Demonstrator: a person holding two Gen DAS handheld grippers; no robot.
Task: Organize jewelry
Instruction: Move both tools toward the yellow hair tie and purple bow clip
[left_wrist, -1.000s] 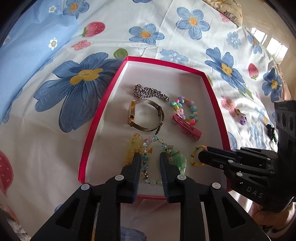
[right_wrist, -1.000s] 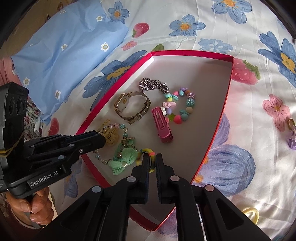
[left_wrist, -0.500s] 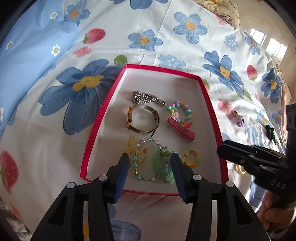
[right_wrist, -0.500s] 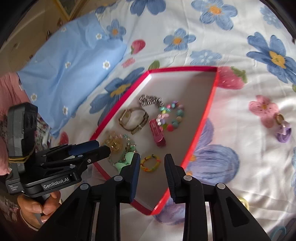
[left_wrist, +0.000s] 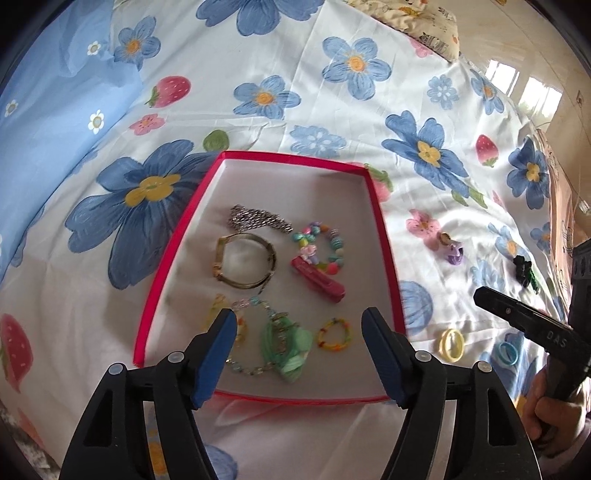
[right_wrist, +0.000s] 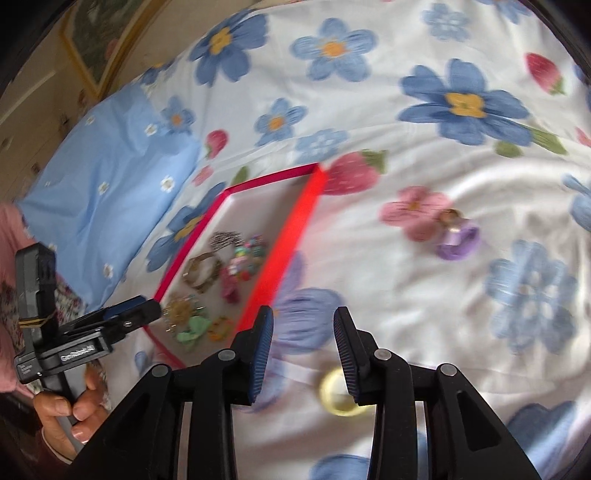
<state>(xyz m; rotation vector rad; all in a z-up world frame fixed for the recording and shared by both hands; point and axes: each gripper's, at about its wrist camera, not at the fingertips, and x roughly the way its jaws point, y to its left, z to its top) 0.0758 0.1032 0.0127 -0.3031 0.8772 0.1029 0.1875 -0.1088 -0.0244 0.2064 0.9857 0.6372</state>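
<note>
Both of our tools have pulled back from the red box (left_wrist: 384, 236) and spread their jaws since the earlier frames; a second ago each was nearly closed down among the jewelry.

Our left tool (left_wrist: 299, 328) now hangs above the near edge of the box with its jaws wide apart and nothing between them. Below it lie the green clip (left_wrist: 286, 347) and a beaded chain (left_wrist: 251, 369), with a small multicolored ring (left_wrist: 334, 335) just to their right. Farther in we see the watch (left_wrist: 245, 260), a silver chain (left_wrist: 258, 218), a bracelet of colored beads (left_wrist: 321, 245) and a pink hair clip (left_wrist: 319, 281), all resting on the box floor.

Our right tool (right_wrist: 303, 350) has swung off the box and now hangs over the flowered bedsheet (right_wrist: 369, 258), jaws open and empty. A yellow ring (right_wrist: 334, 393) lies on the sheet just below its right finger, partly hidden by it. A purple trinket (right_wrist: 458, 240) lies well apart, farther out on the sheet. The right view is blurred, so finer detail escapes us.

In the left view a blue ring (left_wrist: 506, 353) lies beside the yellow one, and a dark green-and-black piece (left_wrist: 524, 271) sits farther out on the sheet.
</note>
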